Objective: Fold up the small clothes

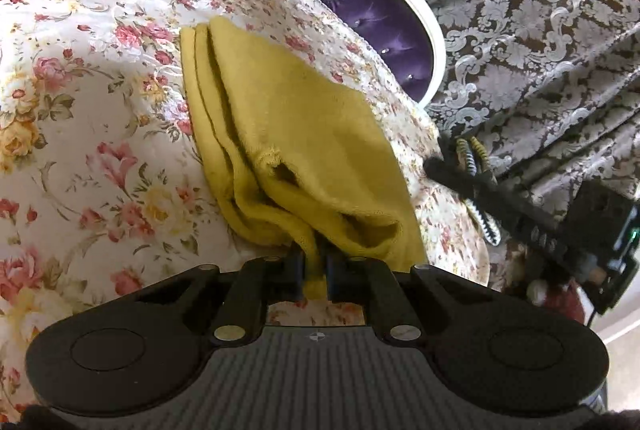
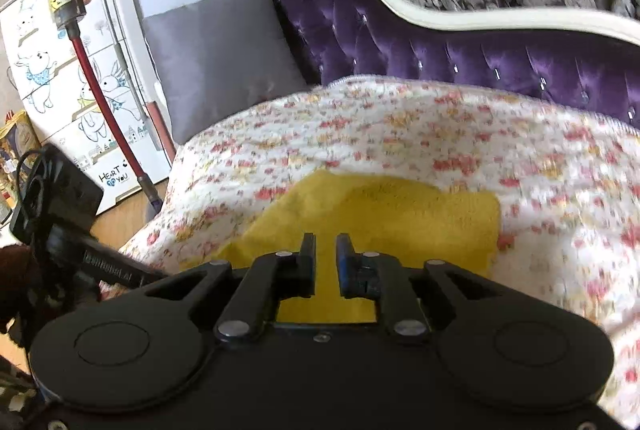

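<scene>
A small mustard-yellow garment (image 1: 280, 133) lies folded in layers on a floral bedspread (image 1: 100, 89). My left gripper (image 1: 314, 270) is shut on the garment's near edge, and the cloth bunches up between the fingers. In the right wrist view the same yellow garment (image 2: 380, 213) lies flat on the floral bedspread (image 2: 520, 157). My right gripper (image 2: 325, 250) hovers just above its near part, jaws slightly apart with nothing between them. The right gripper's body also shows at the right edge of the left wrist view (image 1: 560, 226).
A purple tufted headboard with a white frame (image 2: 440, 41) runs behind the bed. A grey cushion (image 2: 216, 57) leans at its left end. Patterned grey curtains (image 1: 540, 9) hang behind. A red-stemmed vacuum (image 2: 92, 69) and a cartoon-printed drawer unit (image 2: 60, 77) stand on the floor at left.
</scene>
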`<state>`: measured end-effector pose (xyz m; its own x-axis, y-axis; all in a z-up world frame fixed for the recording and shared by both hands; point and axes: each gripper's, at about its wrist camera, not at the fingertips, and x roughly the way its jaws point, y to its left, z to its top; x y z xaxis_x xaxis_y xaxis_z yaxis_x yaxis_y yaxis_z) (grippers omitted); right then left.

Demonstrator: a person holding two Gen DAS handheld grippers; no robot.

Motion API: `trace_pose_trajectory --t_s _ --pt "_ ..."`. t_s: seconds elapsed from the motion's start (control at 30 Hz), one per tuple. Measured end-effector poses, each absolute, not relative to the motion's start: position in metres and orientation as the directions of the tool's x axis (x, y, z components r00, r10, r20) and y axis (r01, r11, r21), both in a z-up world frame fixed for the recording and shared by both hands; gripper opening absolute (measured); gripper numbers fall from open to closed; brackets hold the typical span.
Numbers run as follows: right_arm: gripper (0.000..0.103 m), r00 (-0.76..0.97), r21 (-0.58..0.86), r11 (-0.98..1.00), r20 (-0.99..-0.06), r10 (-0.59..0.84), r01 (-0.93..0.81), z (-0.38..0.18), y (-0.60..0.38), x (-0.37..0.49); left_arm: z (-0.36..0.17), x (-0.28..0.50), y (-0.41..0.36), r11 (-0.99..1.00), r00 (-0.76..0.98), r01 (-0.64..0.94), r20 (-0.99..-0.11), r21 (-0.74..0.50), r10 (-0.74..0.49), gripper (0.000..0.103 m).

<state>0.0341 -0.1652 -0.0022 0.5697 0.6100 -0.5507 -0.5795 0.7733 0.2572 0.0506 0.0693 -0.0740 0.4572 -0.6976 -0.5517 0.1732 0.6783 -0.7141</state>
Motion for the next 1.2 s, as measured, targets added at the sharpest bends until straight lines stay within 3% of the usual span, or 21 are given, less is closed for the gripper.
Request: trace_pose_trajectory --t_s 0.1,0.13,0.27,0.4,0.47,0.5,0.53,0.6,0.73,0.87,1.0,1.13,1.2 --pt "0.056 0.577 0.311 0.82 -0.593 0.562 -0.481 -0.014 -0.185 0.026 -0.071 0.057 0.072 0.645 0.468 0.166 -0.517 -0.746 -0.717 0.009" --pt "0.062 0.576 0.346 0.833 -0.605 0.55 -0.432 -0.019 -0.195 0.024 -0.07 0.06 0.073 0.638 0.469 0.165 -0.509 -0.752 -0.722 0.009" --pt "0.062 0.528 0.541 0.793 -0.602 0.599 -0.281 -0.043 -0.236 0.018 -0.065 0.07 0.072 0.634 0.468 0.172 -0.503 -0.754 -0.726 0.009" --pt "0.063 0.486 0.606 0.745 -0.58 0.653 -0.277 -0.057 -0.241 0.012 -0.065 0.075 0.07 0.628 0.462 0.168 -0.502 -0.76 -0.731 0.009" --pt "0.062 0.476 0.627 0.727 -0.566 0.673 -0.281 -0.062 -0.238 0.016 -0.065 0.076 0.071 0.624 0.458 0.163 -0.501 -0.764 -0.734 0.009" --pt "0.047 0.463 0.635 0.717 -0.564 0.684 -0.286 -0.064 -0.234 0.019 -0.065 0.077 0.071 0.62 0.456 0.161 -0.5 -0.768 -0.737 0.009" --pt "0.018 0.453 0.642 0.71 -0.562 0.692 -0.288 -0.064 -0.23 0.024 -0.065 0.079 0.071 0.619 0.453 0.16 -0.5 -0.769 -0.738 0.009" --pt "0.018 0.447 0.71 0.662 -0.525 0.724 -0.239 -0.063 -0.233 0.034 -0.06 0.084 0.074 0.622 0.447 0.176 -0.502 -0.763 -0.741 0.009" --pt "0.018 0.497 0.85 0.493 -0.352 0.793 -0.185 -0.039 -0.257 0.052 -0.044 0.098 0.079 0.624 0.441 0.212 -0.496 -0.752 -0.748 0.009" --pt "0.018 0.512 0.889 0.441 -0.323 0.796 -0.124 -0.032 -0.272 0.054 -0.036 0.105 0.087 0.63 0.425 0.238 -0.504 -0.739 -0.752 0.009" --pt "0.018 0.49 0.879 0.476 -0.408 0.77 -0.017 -0.055 -0.281 0.044 -0.046 0.096 0.094 0.66 0.375 0.246 -0.559 -0.709 -0.74 0.009" --pt "0.019 0.44 0.804 0.592 -0.553 0.707 0.057 -0.083 -0.28 0.034 -0.071 0.083 0.104 0.743 0.315 0.216 -0.674 -0.634 -0.668 0.008" --pt "0.024 0.423 0.782 0.622 -0.58 0.696 0.048 -0.084 -0.278 0.032 -0.079 0.075 0.113 0.768 0.292 0.211 -0.711 -0.605 -0.64 0.003"
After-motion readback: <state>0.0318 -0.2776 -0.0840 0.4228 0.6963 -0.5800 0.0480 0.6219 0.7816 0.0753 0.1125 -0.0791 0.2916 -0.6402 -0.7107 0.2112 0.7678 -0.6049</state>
